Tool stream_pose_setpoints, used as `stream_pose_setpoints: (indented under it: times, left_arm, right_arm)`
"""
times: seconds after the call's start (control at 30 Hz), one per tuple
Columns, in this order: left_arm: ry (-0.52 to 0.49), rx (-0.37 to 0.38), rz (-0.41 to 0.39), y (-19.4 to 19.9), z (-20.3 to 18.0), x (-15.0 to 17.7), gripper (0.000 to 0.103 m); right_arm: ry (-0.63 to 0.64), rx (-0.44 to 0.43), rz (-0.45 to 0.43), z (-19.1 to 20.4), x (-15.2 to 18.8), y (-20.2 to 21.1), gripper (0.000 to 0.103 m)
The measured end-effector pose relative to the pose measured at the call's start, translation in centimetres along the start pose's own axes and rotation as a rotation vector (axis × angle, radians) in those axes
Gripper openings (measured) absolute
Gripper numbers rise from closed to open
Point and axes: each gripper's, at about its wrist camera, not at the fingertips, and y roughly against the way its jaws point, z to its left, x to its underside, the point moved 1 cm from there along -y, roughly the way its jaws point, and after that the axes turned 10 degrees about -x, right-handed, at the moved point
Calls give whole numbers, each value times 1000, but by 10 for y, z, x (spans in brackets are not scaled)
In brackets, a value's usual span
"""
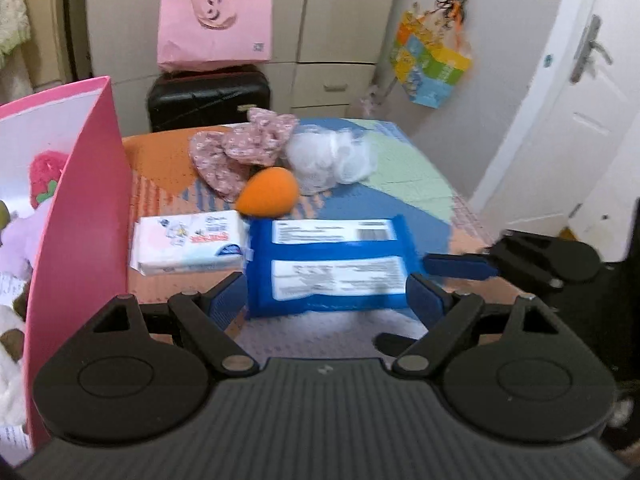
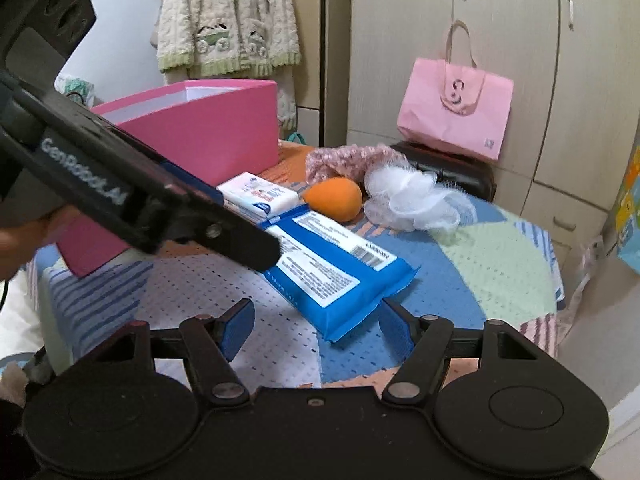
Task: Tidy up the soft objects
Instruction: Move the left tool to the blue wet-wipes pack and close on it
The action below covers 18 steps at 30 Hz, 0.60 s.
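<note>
A blue wipes pack (image 1: 328, 264) lies on the patchwork table, also in the right wrist view (image 2: 340, 272). My left gripper (image 1: 326, 300) is open, its fingers on either side of the pack's near end. My right gripper (image 2: 320, 328) is open, just before the pack's near corner; its fingertip (image 1: 460, 266) shows at the pack's right. Behind lie a white tissue pack (image 1: 188, 242), an orange sponge (image 1: 268, 192), a floral scrunchie (image 1: 240, 152) and a white mesh pouf (image 1: 332, 160). A pink box (image 1: 80, 208) at the left holds plush toys.
A pink bag (image 1: 216, 24) sits on a black suitcase (image 1: 208, 96) behind the table. A wardrobe and a door stand at the back. The table's edge (image 2: 552, 304) falls away on the right. My left gripper's body (image 2: 120, 192) crosses the right wrist view.
</note>
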Motion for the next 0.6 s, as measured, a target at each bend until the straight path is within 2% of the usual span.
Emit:
stream_pose_setpoints:
  times: [0.1,0.2,0.23,0.33,0.4,0.43,0.53,0.6]
  left_arm:
    - [11,-49,-8,-15,4,1,86]
    - [68,-13,21,-29,12,3,86]
    - [72,-27,18,-29,12,2,86]
    - [69,-49,-38,-26,14,0,86]
    - [71,-18,-21,-27,13,-1,86]
    - [69,-6,-6,-30,11,-1,86]
    - [64,-74,-9,-35,5,0,86]
    - [85,-58,13,-41,4,0,86]
  right_arm:
    - [-13,25,-1,-1,3,-7,73]
    - [1,55,-4,0,2,-11,73]
    - [6,61,-4,1,1,-12,73]
    - [-20,84,8,2,-3,-14,77]
    - [-30,86,2,2,-5,-15,86]
    - [-35,95,-4,1,-5,-15,86]
    - [-52,103,-2,-2,-5,-19,86]
    - [-72,90,2,-5,-5,-22,86]
